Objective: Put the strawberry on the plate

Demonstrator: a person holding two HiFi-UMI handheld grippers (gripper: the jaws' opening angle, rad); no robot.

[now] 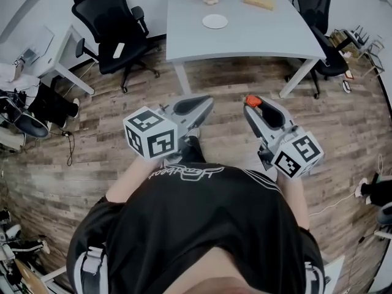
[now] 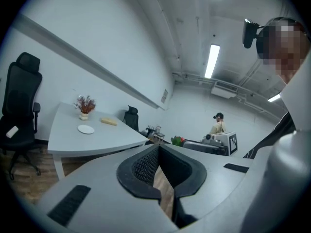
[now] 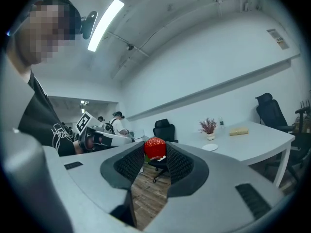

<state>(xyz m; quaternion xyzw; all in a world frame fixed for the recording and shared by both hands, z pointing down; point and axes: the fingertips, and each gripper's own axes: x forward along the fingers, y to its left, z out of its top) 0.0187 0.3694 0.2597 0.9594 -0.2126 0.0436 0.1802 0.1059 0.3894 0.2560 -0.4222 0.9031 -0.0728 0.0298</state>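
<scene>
Office interior, as I view it through the rig: a large grey worktop (image 1: 245,35) on the far side, black swivel chairs (image 1: 107,26) left and right of it, a wood-plank floor (image 1: 92,133), plain white walls and ceiling strip lights (image 2: 212,60).

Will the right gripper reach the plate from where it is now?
Probably not yet. The right gripper holds the strawberry well short of the plate on the table, with open floor between. Nothing blocks the way, so stepping closer should do.
</scene>
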